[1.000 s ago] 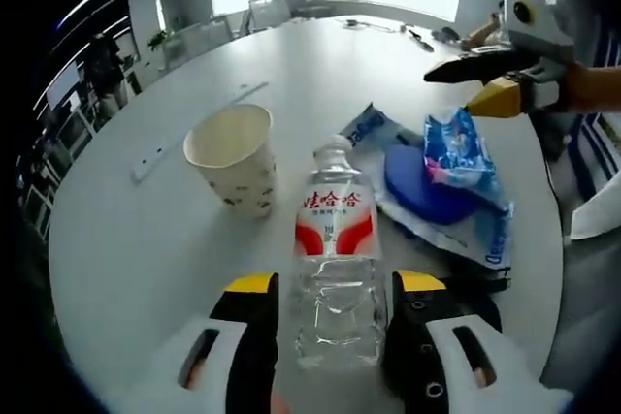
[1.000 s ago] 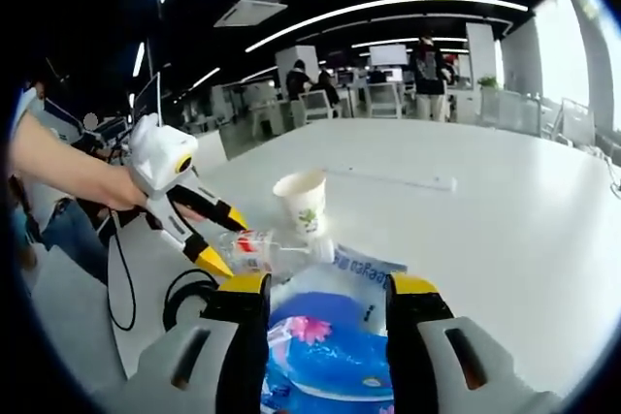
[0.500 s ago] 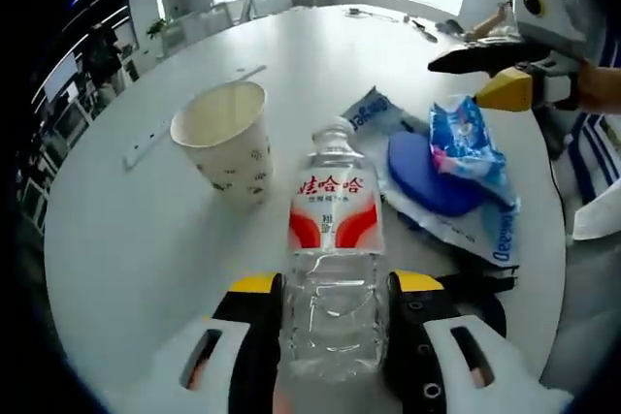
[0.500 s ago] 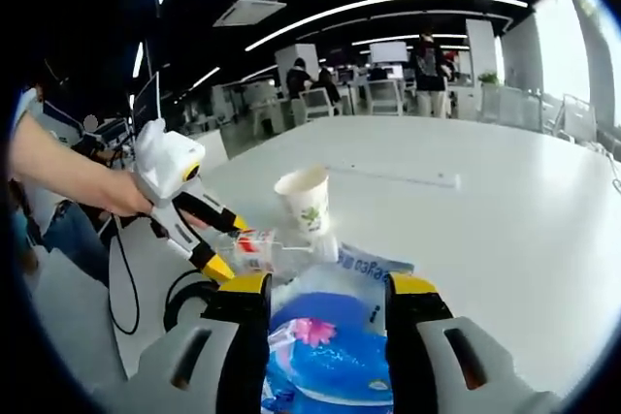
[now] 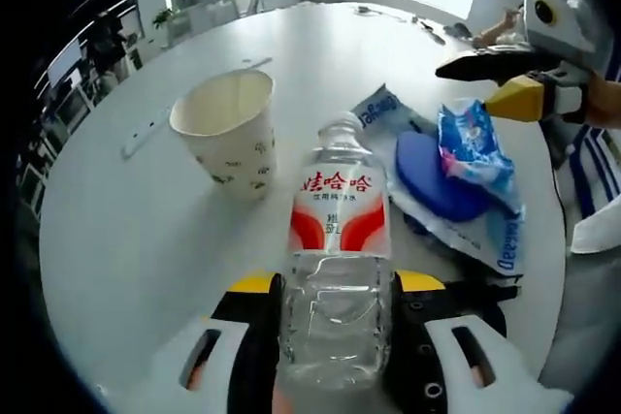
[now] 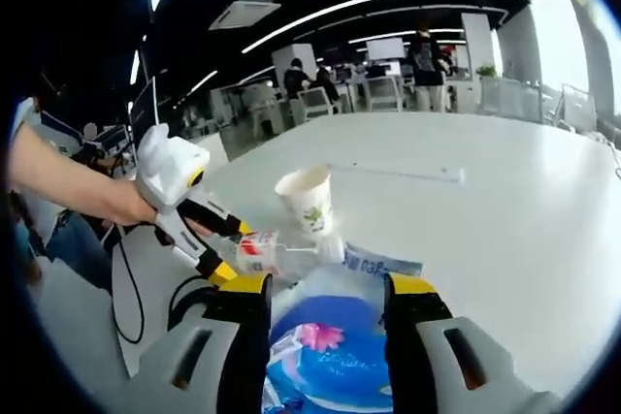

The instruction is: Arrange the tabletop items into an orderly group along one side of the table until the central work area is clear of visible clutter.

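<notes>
My left hand-held gripper (image 5: pixel 335 288) is clamped on the bottle (image 5: pixel 337 278), clear ribbed plastic with a red-and-white label, lying on the white counter (image 5: pixel 136 230). Whether it holds water I cannot tell. Just beside it stands a paper cup (image 5: pixel 228 133), speckled; no contents show inside. My right hand-held gripper (image 6: pixel 325 293) is spread apart above a crinkly blue packet (image 6: pixel 325 356) near the counter's edge, not touching it.

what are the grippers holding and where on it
The left gripper clamps the bottle around its clear lower body, below the red label. The right gripper straddles the blue packet; whether it grips it cannot be told.
</notes>
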A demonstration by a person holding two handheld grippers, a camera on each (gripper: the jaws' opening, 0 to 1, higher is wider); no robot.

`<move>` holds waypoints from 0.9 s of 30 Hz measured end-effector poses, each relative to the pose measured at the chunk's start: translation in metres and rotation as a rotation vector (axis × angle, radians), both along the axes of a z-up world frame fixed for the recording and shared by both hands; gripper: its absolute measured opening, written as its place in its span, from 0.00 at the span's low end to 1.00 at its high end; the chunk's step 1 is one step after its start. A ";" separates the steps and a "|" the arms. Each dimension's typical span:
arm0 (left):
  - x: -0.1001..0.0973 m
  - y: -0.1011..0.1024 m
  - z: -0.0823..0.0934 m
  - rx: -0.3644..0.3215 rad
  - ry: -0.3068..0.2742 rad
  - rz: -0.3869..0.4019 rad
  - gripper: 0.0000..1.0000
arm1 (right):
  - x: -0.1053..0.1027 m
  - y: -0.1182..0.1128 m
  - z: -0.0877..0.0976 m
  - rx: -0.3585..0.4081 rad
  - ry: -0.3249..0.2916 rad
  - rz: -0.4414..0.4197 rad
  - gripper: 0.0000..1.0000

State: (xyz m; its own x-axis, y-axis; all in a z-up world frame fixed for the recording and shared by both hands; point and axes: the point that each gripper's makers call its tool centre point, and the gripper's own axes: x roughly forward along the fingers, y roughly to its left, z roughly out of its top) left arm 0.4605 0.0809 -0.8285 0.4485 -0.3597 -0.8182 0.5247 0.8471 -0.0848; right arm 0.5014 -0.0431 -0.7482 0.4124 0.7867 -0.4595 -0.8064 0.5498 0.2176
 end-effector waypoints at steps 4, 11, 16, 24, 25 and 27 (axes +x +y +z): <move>0.001 0.000 0.000 0.006 -0.004 -0.007 0.42 | 0.003 0.005 0.002 0.032 0.045 -0.026 0.43; -0.001 0.000 0.001 -0.012 -0.013 -0.010 0.41 | 0.013 0.022 0.007 0.198 0.288 -0.171 0.43; -0.002 0.000 0.001 -0.009 -0.024 -0.022 0.40 | 0.017 0.033 0.003 0.278 0.456 -0.248 0.43; -0.001 0.000 0.001 -0.017 -0.036 -0.016 0.40 | 0.019 0.050 -0.006 0.314 0.607 -0.308 0.43; -0.001 0.000 0.001 -0.017 -0.037 -0.017 0.40 | 0.019 0.052 -0.009 0.311 0.620 -0.315 0.43; -0.001 0.000 0.001 -0.019 -0.038 -0.018 0.40 | 0.019 0.057 -0.012 0.302 0.647 -0.322 0.42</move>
State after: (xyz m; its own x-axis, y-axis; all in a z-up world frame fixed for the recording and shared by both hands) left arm 0.4592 0.0804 -0.8279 0.4721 -0.3833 -0.7939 0.5429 0.8359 -0.0807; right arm 0.5207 0.0141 -0.7606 0.3649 0.8027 -0.4717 -0.2791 0.5776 0.7671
